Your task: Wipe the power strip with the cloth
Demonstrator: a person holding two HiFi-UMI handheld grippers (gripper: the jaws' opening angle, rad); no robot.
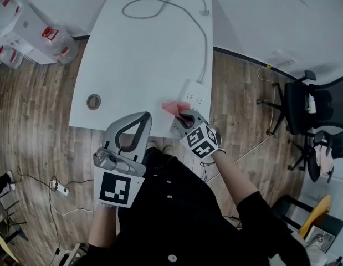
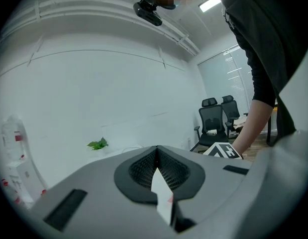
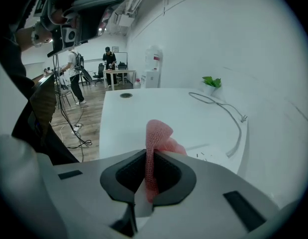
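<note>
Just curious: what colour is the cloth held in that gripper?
The cloth is pink, clearest in the right gripper view.

A white table [image 1: 143, 65] with rounded corners stands on a wood floor [image 1: 38, 121]. A white power strip [image 1: 194, 96] lies on it just beyond the jaws of the right gripper [image 1: 185, 118], slightly to their right. Its grey cable [image 1: 203, 43] curves away from those jaws and ends in a loose plug [image 1: 204, 13] near the far edge. A round grommet [image 1: 93, 101] is set into the table ahead and left of the jaws of the left gripper [image 1: 139, 121]. A small green plant [image 3: 212, 81] stands farthest away.
</note>
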